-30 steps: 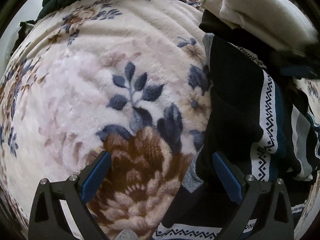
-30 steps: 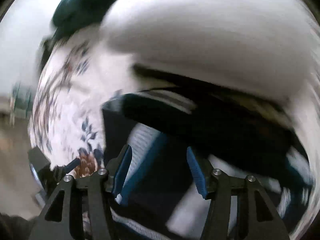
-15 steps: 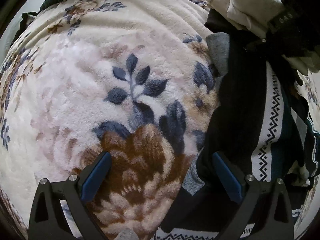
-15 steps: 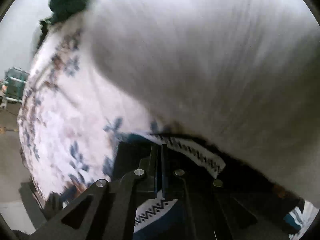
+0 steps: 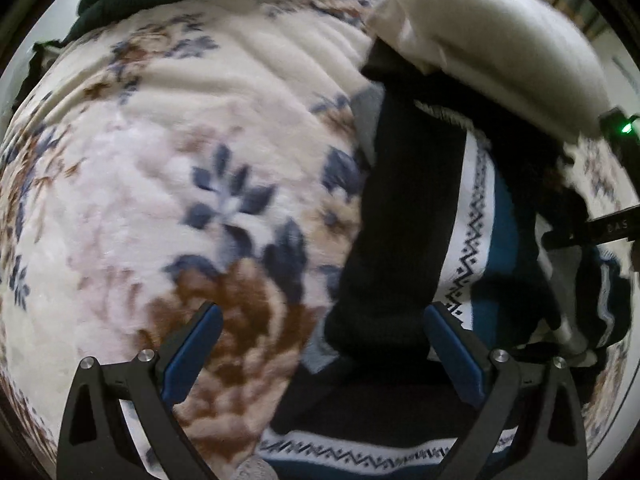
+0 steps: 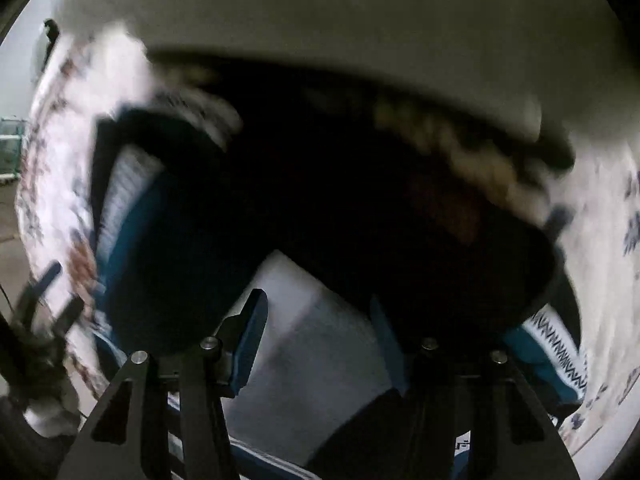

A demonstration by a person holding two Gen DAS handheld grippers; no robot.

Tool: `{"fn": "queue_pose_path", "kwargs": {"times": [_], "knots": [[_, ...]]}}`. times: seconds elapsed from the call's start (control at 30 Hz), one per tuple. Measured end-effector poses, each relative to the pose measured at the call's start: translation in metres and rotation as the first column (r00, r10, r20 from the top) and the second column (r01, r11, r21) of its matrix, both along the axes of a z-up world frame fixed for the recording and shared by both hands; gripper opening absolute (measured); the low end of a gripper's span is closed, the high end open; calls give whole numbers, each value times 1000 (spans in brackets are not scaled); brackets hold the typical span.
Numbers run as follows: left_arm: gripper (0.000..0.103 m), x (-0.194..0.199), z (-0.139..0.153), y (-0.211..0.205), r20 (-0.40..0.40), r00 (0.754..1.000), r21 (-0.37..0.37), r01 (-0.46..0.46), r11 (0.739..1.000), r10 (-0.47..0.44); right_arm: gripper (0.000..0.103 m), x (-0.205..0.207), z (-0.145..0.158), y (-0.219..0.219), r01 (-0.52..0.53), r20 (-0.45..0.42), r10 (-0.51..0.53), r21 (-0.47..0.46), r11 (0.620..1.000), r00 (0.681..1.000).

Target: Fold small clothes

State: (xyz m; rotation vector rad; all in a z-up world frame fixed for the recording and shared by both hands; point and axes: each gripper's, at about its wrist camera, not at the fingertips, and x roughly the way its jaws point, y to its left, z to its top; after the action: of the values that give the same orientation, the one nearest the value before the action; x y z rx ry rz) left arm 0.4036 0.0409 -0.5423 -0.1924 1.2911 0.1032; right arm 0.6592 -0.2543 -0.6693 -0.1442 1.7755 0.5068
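Mid-fold on the bed: a patterned sweater waits for its next crease.

Left wrist view: the left tool (image 5: pixel 320 356) hangs with its jaws wide apart and empty over the sweater's (image 5: pixel 404 208) dark left edge, the sweater lying on the flowered blanket (image 5: pixel 160 160) beside a cream garment (image 5: pixel 500 32); the right tool's body shows at the far right. Right wrist view: blurred, the right tool (image 6: pixel 316 336), whose jaws have just been opening, stands partly apart just over a pale grey fold (image 6: pixel 312 344) of the sweater (image 6: pixel 180 264), clamping nothing I can make out. Likely next: pinch an edge and carry it across.
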Motion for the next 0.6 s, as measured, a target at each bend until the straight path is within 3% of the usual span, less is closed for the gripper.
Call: {"fn": "queue_pose_path", "kwargs": {"times": [0.03,0.1,0.33,0.37,0.43,0.5,0.57,0.6], "knots": [[103,2,-8,-5,-21,999,15,25,1000,-25,11,-1,-2,-3,2,10,-2,1,1000,1000],[103,3,-19,-10,-55,997,42,55,998,-53,4,1,0,-13,47,54,-47,3,999,997],[103,-5,-21,-1,-74,996,59,56,997,-52,3,23,14,-52,198,135,-197,1,980,971],[103,-7,-16,1,-77,996,59,52,997,-47,4,27,15,-59,218,131,-214,-17,976,968],[103,-15,3,10,-54,998,39,30,999,-28,28,32,23,-77,286,95,-283,-29,958,955],[103,-28,27,24,-30,999,-26,-16,1000,16,43,24,51,-111,404,94,-405,34,914,909],[103,-41,40,34,-32,995,-142,-94,985,91,45,1,80,-141,506,99,-513,93,858,852],[103,-47,42,39,-51,989,-218,-146,965,138,45,-20,94,-156,564,90,-575,117,817,813]]}}
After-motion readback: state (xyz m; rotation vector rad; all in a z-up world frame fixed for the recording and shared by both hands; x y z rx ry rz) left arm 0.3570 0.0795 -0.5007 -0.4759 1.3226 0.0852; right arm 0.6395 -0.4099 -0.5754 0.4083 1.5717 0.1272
